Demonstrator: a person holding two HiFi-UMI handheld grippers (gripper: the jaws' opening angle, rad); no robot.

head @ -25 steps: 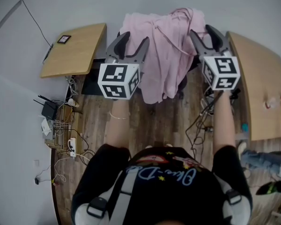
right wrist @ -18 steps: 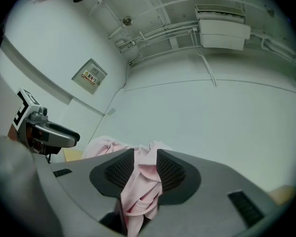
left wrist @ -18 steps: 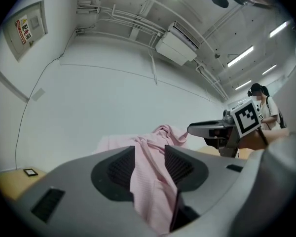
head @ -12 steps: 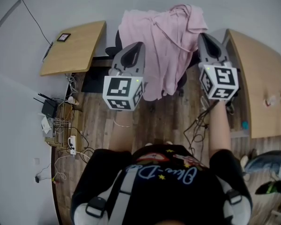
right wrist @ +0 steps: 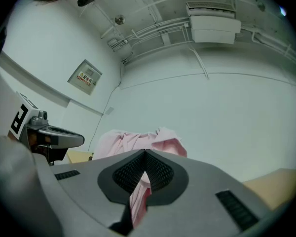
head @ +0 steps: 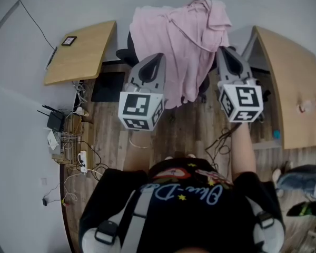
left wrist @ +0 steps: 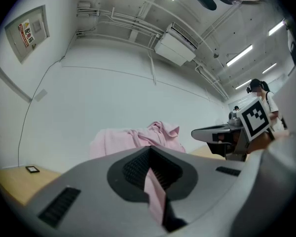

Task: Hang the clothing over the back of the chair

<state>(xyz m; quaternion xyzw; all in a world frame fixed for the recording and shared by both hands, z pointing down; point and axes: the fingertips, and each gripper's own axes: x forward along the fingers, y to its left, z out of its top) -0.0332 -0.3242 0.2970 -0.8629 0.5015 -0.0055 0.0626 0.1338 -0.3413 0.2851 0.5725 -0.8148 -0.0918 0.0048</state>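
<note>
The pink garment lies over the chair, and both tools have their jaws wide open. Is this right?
Not open: the gripper views show the left tool and right tool shut on the pink garment, which lies over the chair.

I'm looking down on a wood-plank floor (head: pixel 184 128) below a plain pale wall (left wrist: pixel 113 102). A light wooden worktop (head: pixel 81 54) sits at upper left, a second worktop (head: pixel 289 88) at the right edge. Tangled cables (head: pixel 68 141) and a power strip (head: pixel 81 162) lie at left. Strip lights (left wrist: pixel 239 56) and an air conditioner (left wrist: pixel 175 48) hang from the ceiling.
</note>
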